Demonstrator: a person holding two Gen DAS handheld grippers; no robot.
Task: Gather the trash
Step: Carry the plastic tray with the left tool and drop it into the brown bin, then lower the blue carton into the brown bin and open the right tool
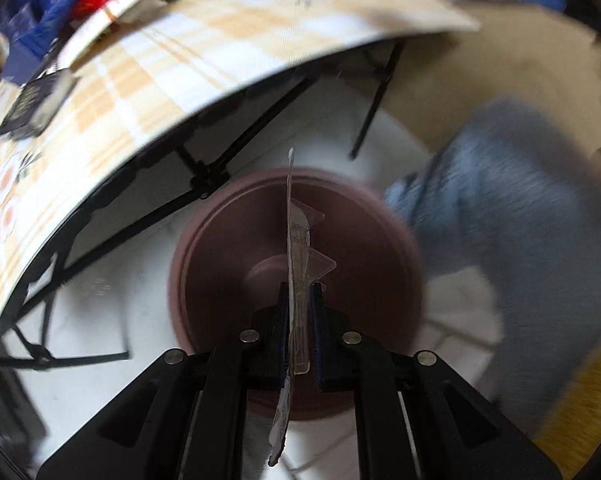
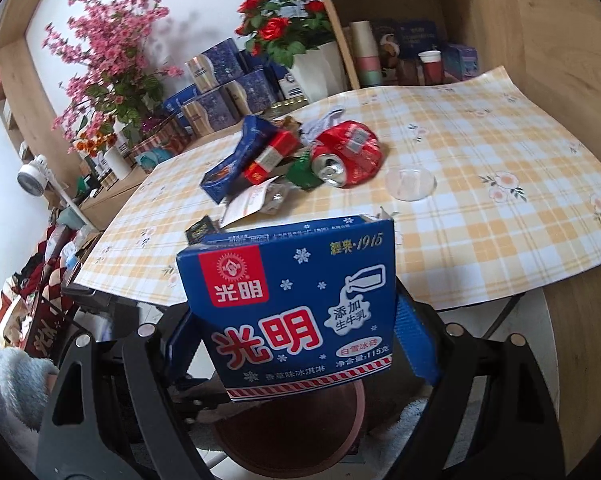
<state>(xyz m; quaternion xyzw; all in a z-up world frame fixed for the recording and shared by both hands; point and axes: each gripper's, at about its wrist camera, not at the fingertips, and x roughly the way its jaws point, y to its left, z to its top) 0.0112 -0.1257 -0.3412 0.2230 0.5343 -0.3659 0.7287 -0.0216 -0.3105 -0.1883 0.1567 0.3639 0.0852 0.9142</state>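
My left gripper [image 1: 299, 292] is shut on a flat clear plastic blister pack [image 1: 298, 236], held edge-on above a round brown bin [image 1: 296, 292] on the white floor. My right gripper [image 2: 296, 320] is shut on a blue ice cream box [image 2: 296, 300] and holds it over the table's near edge, above the same brown bin [image 2: 292, 432]. More trash lies in a pile on the checked table [image 2: 480, 200]: a crushed red can [image 2: 346, 156], a red carton [image 2: 270, 156], a blue box [image 2: 236, 160], white paper [image 2: 246, 200] and a clear plastic lid [image 2: 410, 184].
The folding table's black legs [image 1: 236, 152] stand beside the bin. A person's leg in jeans [image 1: 512, 216] is right of the bin. Flower pots [image 2: 316, 64], blue boxes [image 2: 220, 80] and shelves [image 2: 400, 40] line the far side of the table.
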